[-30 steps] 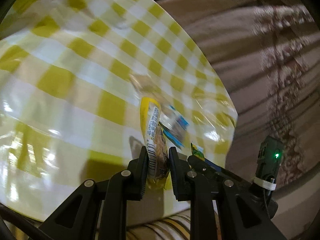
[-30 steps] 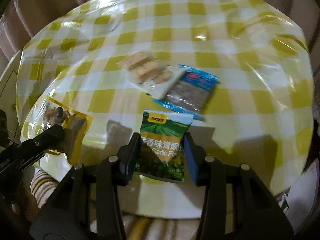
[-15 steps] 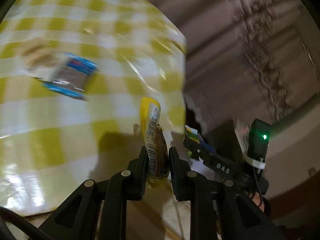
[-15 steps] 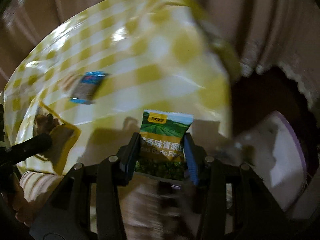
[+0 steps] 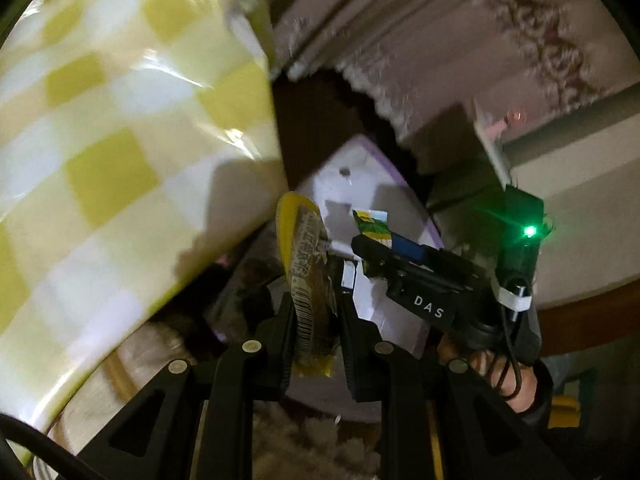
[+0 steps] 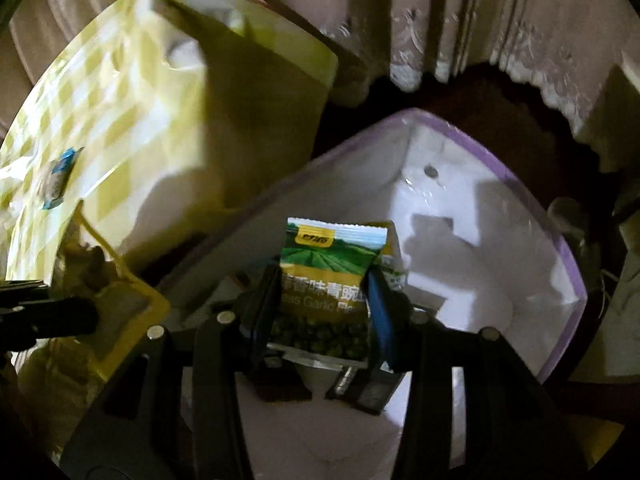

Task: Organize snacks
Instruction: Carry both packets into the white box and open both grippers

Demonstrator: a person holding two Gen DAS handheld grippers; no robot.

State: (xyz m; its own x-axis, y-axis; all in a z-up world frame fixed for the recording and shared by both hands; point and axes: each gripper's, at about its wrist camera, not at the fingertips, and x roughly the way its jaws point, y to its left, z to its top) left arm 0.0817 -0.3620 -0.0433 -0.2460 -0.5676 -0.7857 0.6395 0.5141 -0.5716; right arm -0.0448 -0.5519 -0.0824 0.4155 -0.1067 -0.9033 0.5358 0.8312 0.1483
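Green pea packet (image 6: 326,280): English line partly legible, "…as Garlic Fl…", cut off by the fingers either side, with large Chinese characters above it and a yellow logo patch at top too blurred to read. Right gripper (image 5: 384,256) body: white letters "DAS". Yellow snack packet (image 5: 310,280): barcode and blurred, unreadable print.

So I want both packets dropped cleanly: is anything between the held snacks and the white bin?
Nothing visible. The green pea packet in the right gripper hangs over the open white bin; the yellow packet in the left gripper is beside it.
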